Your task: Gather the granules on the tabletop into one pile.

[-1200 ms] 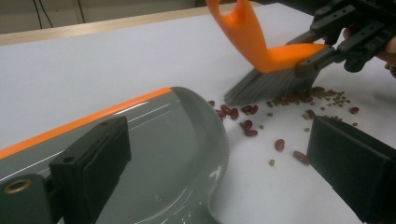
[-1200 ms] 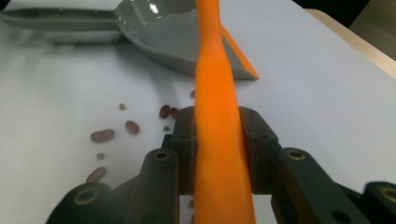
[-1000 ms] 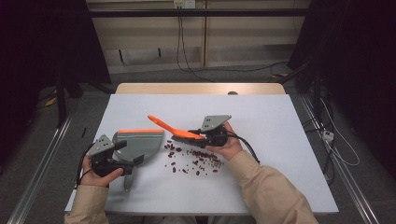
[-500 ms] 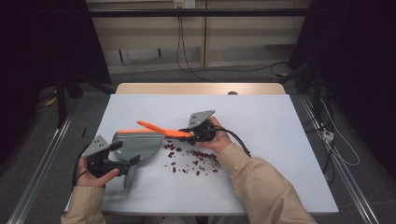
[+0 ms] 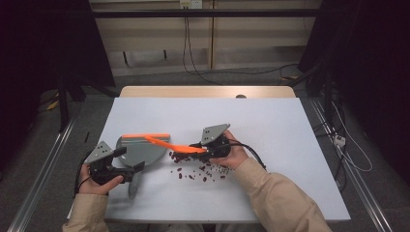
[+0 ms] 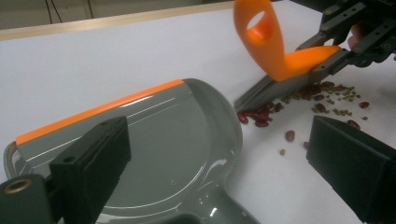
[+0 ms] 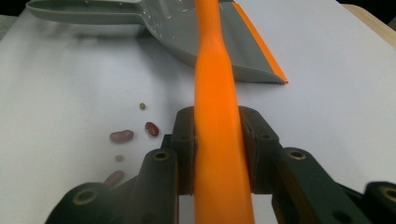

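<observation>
One grey dustpan [image 5: 140, 149], one orange brush [image 5: 167, 142], two grippers — and scattered beans [image 5: 196, 173], too many to count.

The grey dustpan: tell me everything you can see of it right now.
The dustpan is glossy grey plastic, a shallow rounded pan with an orange strip along its straight lip and a grey handle running toward the left gripper. It lies flat on the white table, empty inside. Red beans sit just off its curved side; the orange brush works beside it.
</observation>
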The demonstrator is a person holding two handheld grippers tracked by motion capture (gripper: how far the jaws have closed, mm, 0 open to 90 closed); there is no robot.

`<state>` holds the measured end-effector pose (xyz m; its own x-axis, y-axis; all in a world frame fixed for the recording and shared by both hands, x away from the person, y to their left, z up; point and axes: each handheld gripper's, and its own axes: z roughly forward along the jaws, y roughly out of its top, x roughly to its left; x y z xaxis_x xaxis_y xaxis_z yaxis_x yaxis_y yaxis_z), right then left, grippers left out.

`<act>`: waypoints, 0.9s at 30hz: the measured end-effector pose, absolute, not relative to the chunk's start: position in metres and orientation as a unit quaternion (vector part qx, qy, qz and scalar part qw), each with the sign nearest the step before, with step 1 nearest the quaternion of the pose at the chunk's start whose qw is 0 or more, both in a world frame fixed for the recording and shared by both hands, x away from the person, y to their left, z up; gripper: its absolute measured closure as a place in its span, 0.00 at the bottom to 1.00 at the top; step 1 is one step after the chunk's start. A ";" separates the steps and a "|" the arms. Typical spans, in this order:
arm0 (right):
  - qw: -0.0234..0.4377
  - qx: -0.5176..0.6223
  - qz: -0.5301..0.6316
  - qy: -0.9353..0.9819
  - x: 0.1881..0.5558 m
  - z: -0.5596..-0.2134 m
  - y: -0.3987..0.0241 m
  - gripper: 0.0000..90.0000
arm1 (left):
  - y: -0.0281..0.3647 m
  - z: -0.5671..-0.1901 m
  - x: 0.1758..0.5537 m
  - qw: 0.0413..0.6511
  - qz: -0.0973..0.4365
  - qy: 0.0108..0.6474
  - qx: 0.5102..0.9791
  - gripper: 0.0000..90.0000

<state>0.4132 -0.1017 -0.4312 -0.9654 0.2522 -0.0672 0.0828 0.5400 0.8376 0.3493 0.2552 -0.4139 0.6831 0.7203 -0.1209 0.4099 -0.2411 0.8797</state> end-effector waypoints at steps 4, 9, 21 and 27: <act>0.098 0.121 0.485 0.861 0.413 -0.429 -0.107 0.79 | 0.255 -0.414 0.350 0.495 0.157 0.364 0.773 0.07; 0.103 0.188 0.515 0.830 0.414 -0.422 -0.112 0.79 | 0.254 -0.413 0.350 0.495 0.158 0.363 0.773 0.07; 0.077 0.368 0.552 0.744 0.372 -0.419 -0.097 0.79 | 0.252 -0.411 0.350 0.496 0.159 0.359 0.774 0.07; 0.064 0.397 0.554 0.729 0.362 -0.424 -0.085 0.79 | 0.249 -0.411 0.349 0.496 0.159 0.356 0.776 0.07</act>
<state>0.3617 -0.0847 -0.4239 -0.6759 0.6499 0.3475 0.5085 0.0699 0.8582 0.3490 0.2494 -0.4110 0.6961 0.7102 -0.1054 0.3941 -0.2553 0.8829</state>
